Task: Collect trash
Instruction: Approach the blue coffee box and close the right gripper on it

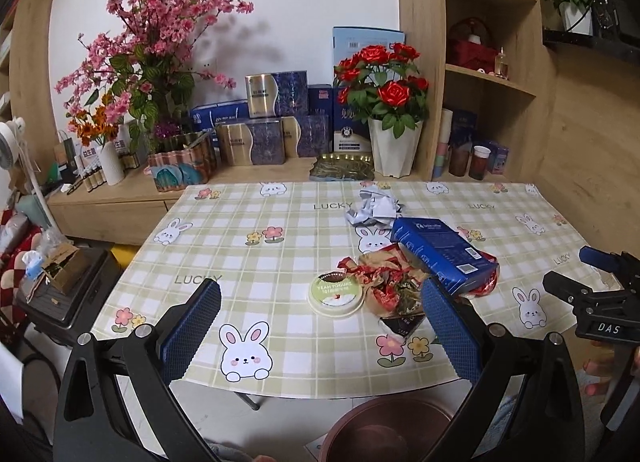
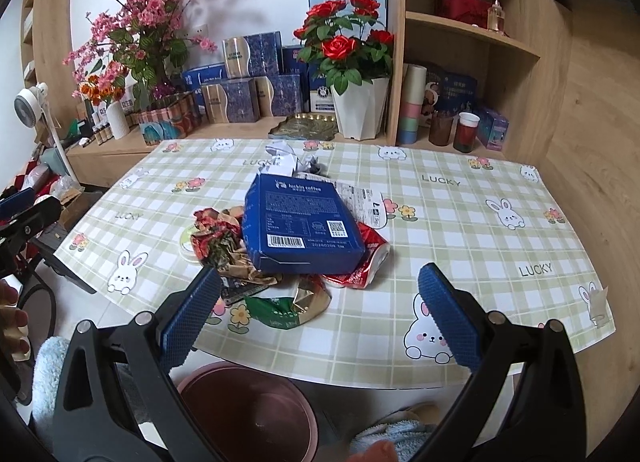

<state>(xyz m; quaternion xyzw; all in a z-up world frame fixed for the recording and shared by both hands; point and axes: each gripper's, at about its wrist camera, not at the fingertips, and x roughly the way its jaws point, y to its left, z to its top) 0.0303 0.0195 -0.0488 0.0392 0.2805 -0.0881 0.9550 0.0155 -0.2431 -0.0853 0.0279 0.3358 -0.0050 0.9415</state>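
Observation:
A pile of trash lies on the checked tablecloth: a blue coffee box (image 2: 302, 220) (image 1: 442, 252) on top of crumpled red and gold wrappers (image 2: 218, 242) (image 1: 384, 282), a round yogurt lid (image 1: 335, 294), a green wrapper (image 2: 280, 308) and crumpled white paper (image 1: 376, 208) (image 2: 286, 158). My left gripper (image 1: 320, 326) is open near the table's front edge, with the lid between its fingers' line of view. My right gripper (image 2: 320, 318) is open too, just short of the pile. A reddish-brown bin (image 2: 248, 410) (image 1: 384, 430) stands on the floor below the table edge.
Behind the table (image 2: 480, 222) a low wooden counter carries gift boxes (image 1: 272, 130), a potted red rose (image 1: 394, 150) and pink blossoms (image 1: 152, 42). Shelves (image 2: 472, 34) stand at the right. A fan (image 2: 30, 106) and clutter sit at the left.

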